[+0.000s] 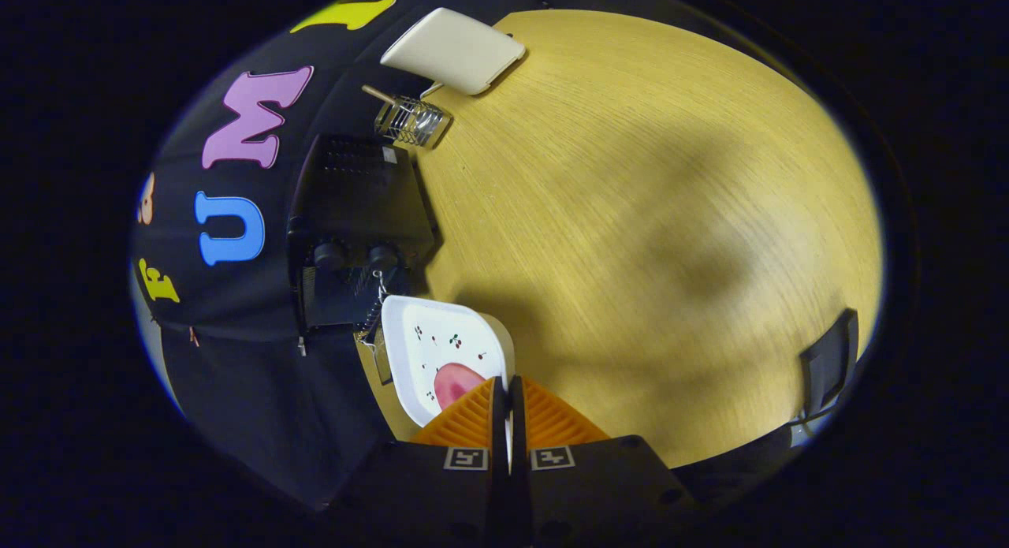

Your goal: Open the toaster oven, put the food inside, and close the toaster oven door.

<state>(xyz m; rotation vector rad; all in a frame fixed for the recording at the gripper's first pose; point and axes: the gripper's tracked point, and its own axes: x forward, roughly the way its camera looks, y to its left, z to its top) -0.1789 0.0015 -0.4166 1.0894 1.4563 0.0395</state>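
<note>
Gripper (508,394): two orange ribbed fingers (471,418), drawn close with only a thin gap; the rim of the plate (430,343) sits in that gap, pinched edge-on. The actual contact is hidden behind the pads.

Plate: white, squarish, small cherry prints, tilted, reaching from the fingertips toward 11 o'clock. Its near rim is cut off by the fingers.

Food (453,382): one pink rounded piece on the plate, just ahead of the left finger, partly covered by it; its kind is hard to make out.

Toaster oven (359,225): black, at 11 o'clock beyond the plate, set against the booth wall. Two knobs (355,256) face the camera. Below them a dark opening with a wire rack (370,296) shows; the door's position is unclear in the shadow. The plate's far corner lies just beside this opening.

Wire basket (411,122): at 12 o'clock beyond the oven, holding a wooden-handled utensil; other contents not readable.

Cream board (453,50): farther out at 12 o'clock, overhanging the table's far edge.

Table (646,217): yellow wood grain, wide open surface from 12 to 3 o'clock, crossed by soft shadows.

Dark object (828,367): at 3 o'clock on the table's edge, cut off, not identifiable.
</note>
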